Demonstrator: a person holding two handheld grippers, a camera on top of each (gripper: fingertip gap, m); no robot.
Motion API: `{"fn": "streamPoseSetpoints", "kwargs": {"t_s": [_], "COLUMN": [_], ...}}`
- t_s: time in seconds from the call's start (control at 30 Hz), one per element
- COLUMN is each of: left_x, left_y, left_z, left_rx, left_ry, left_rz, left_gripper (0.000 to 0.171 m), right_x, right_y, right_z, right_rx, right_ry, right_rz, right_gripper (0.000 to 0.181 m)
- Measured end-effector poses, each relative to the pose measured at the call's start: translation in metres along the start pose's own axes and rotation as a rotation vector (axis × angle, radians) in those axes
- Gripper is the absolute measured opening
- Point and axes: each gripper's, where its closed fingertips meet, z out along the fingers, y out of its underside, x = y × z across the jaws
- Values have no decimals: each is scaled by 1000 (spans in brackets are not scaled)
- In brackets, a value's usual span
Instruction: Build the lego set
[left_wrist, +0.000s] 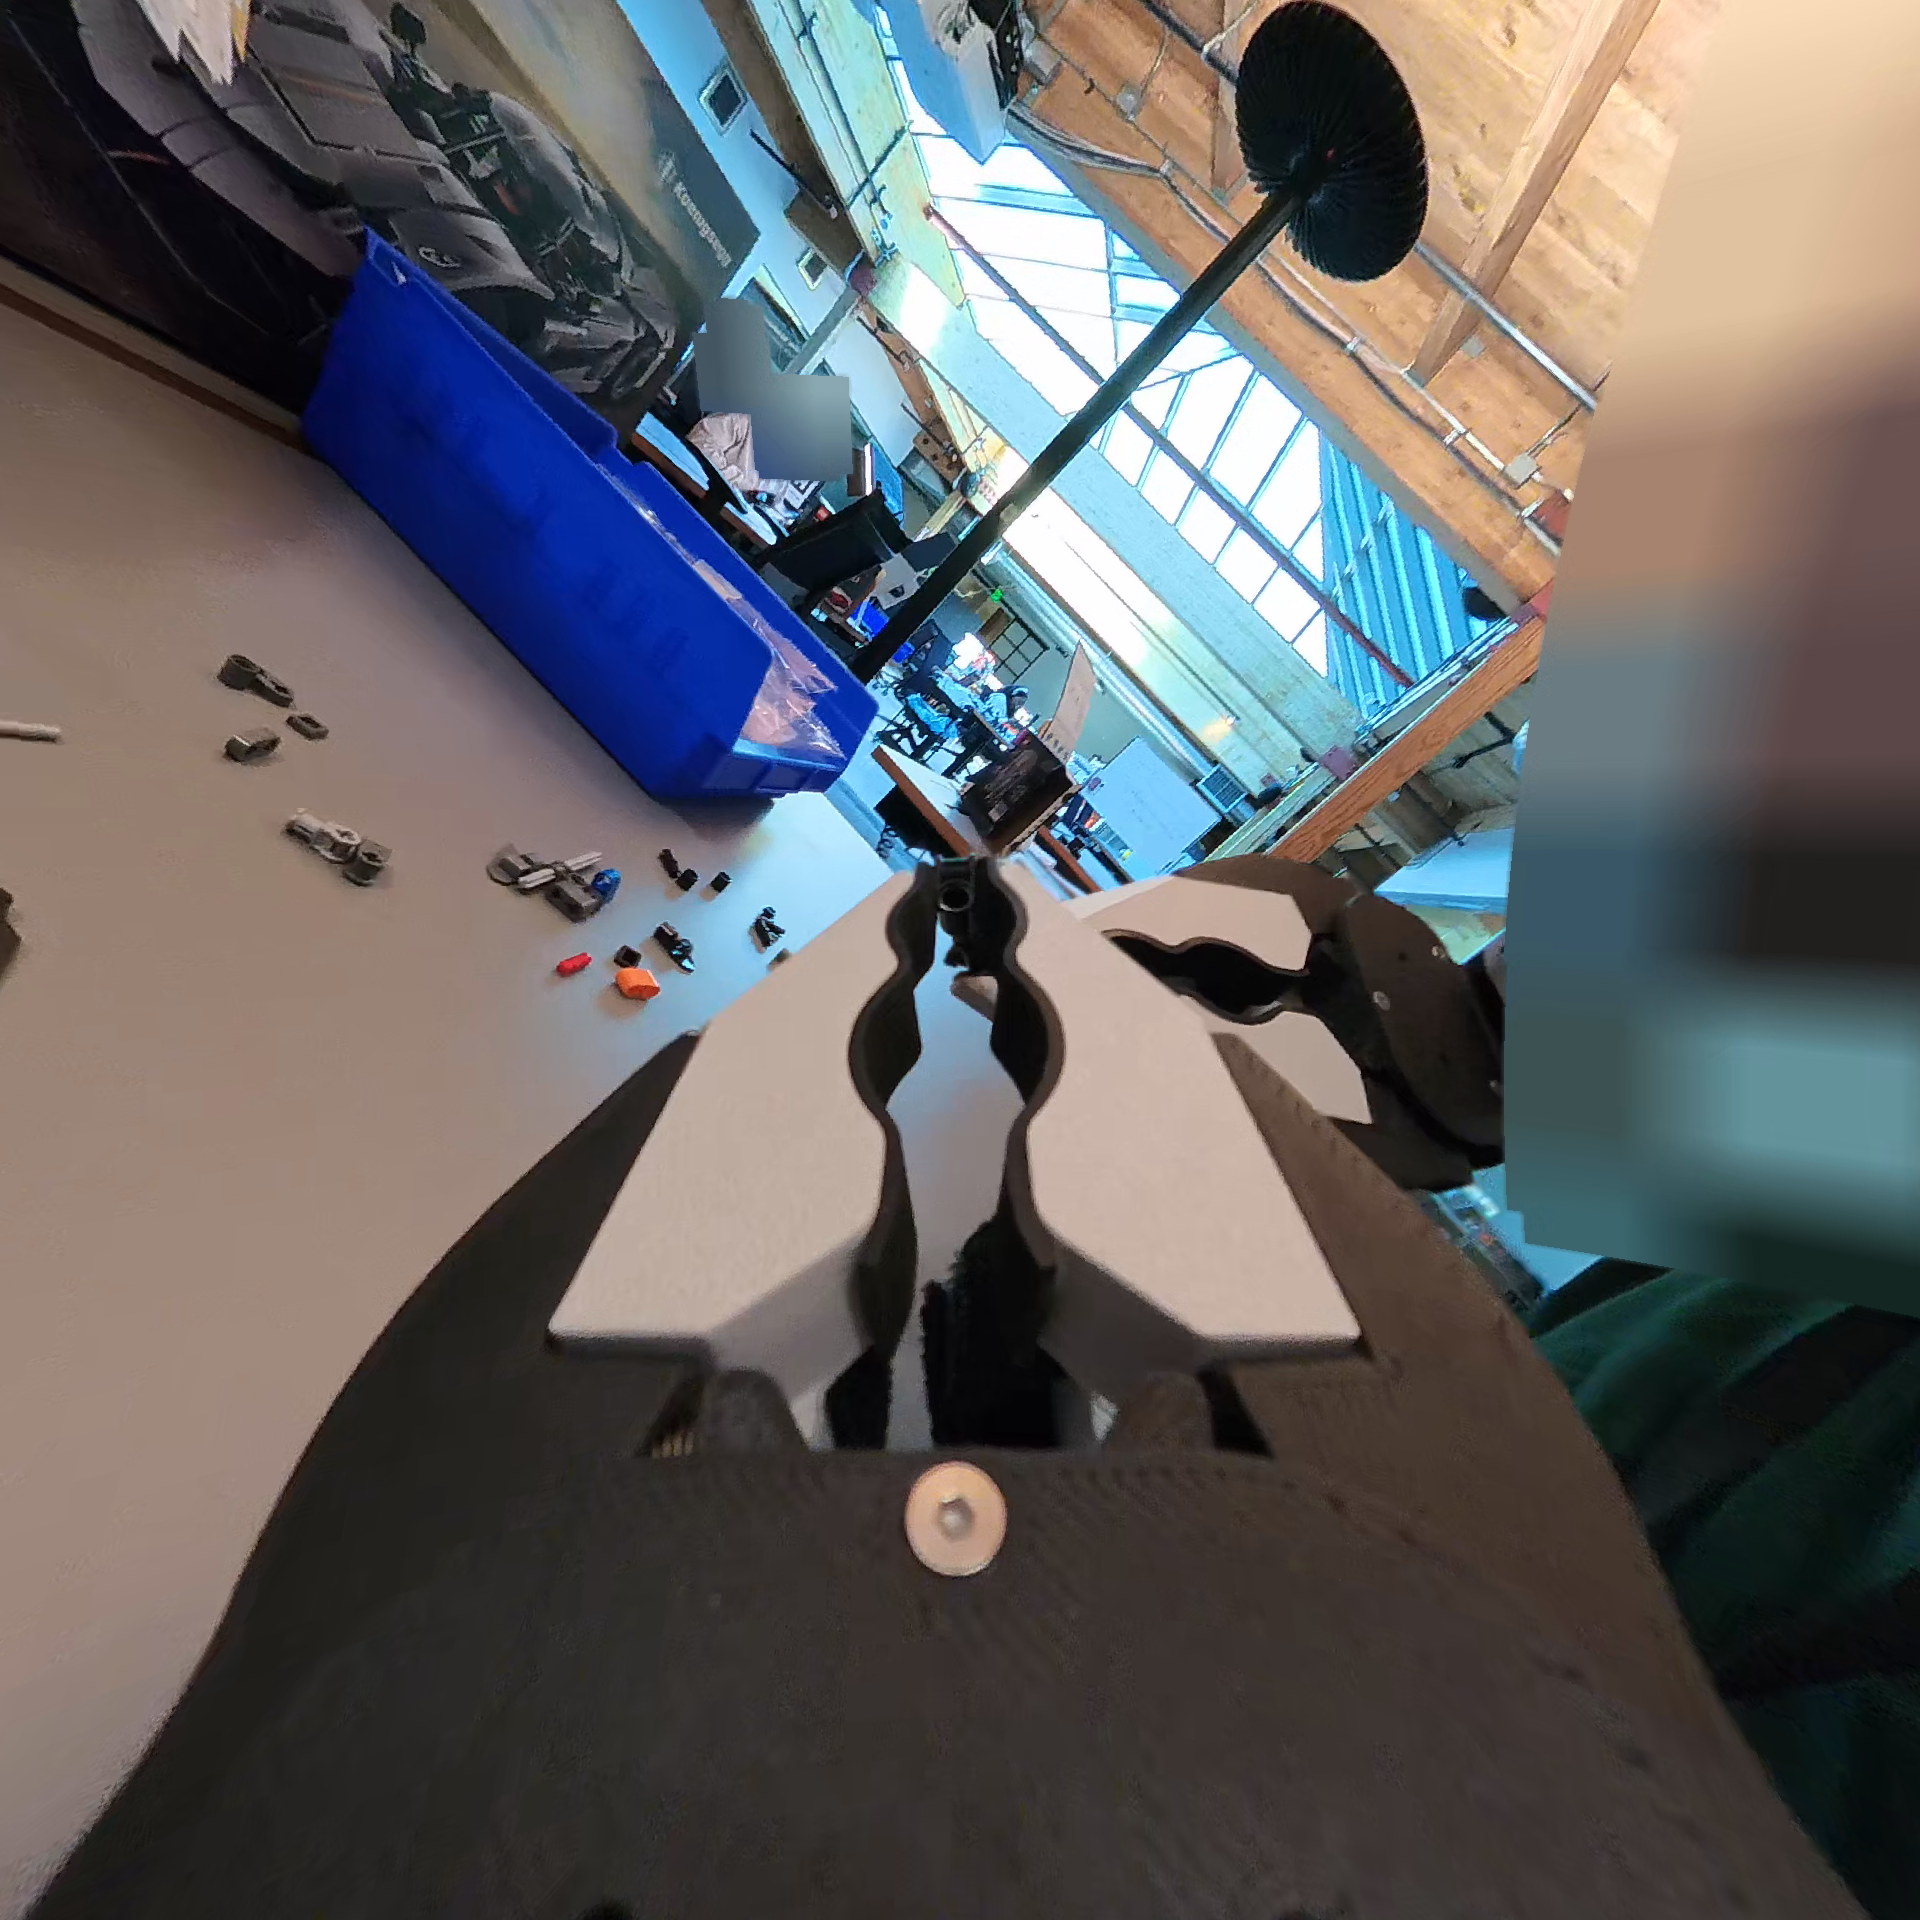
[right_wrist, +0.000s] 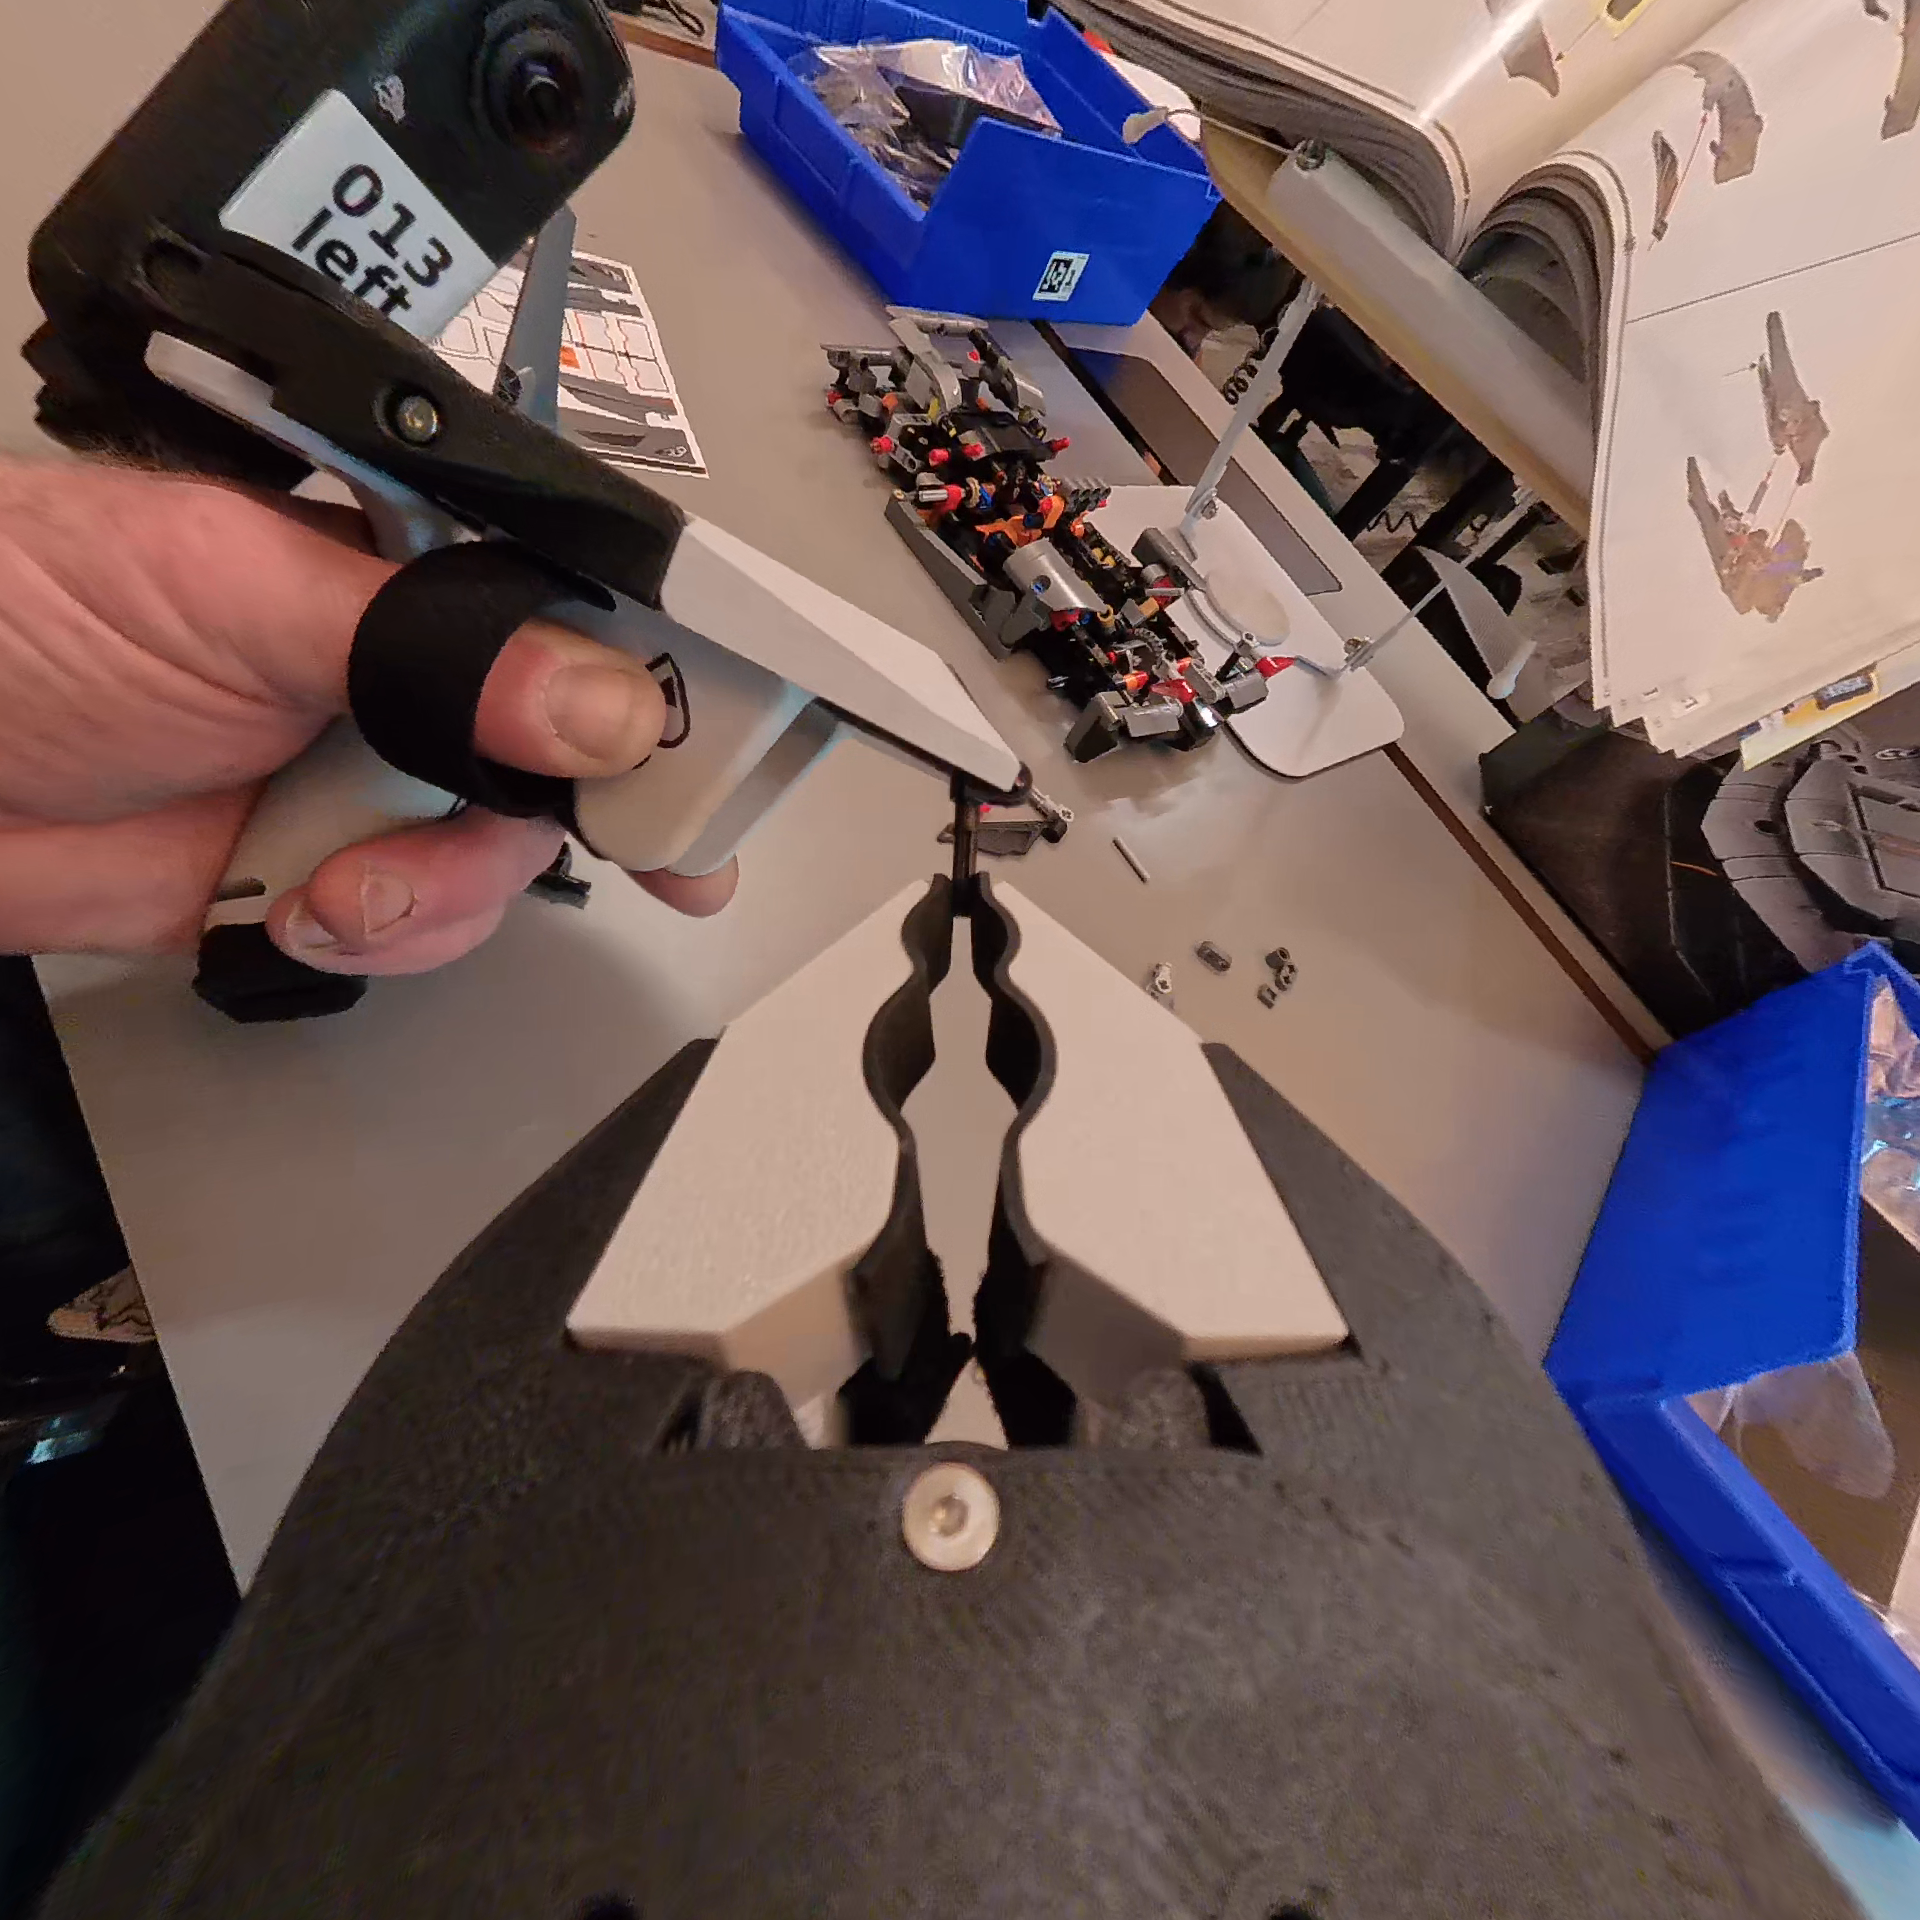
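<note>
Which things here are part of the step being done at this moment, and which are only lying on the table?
In use:
- left gripper, shut on a small black piece
- right gripper, shut on a thin black axle

Lying about:
- half-built model
- loose small pieces
- blue bin
- open instruction book
- sticker sheet

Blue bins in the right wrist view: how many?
2. One bin stands at the table's far end, beyond the partly built model; the other sits at the right edge. More may lie out of frame.
</note>
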Motion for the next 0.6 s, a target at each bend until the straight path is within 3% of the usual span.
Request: {"fn": "streamPoseSetpoints", "kwargs": {"t_s": [0.23,0.6], "left_x": [4,4], "left_y": [-2,-3], "left_z": [2,5], "left_rx": [39,25], "left_ry": [53,7], "left_rz": [-84,5], "left_gripper": [6,6], "right_x": [2,3], "right_y": [-4,-5], "right_z": [-2,0], "right_rx": [18,37], "right_ry": [11,-11], "right_rz": [-1,68], "right_gripper": [0,0]}}
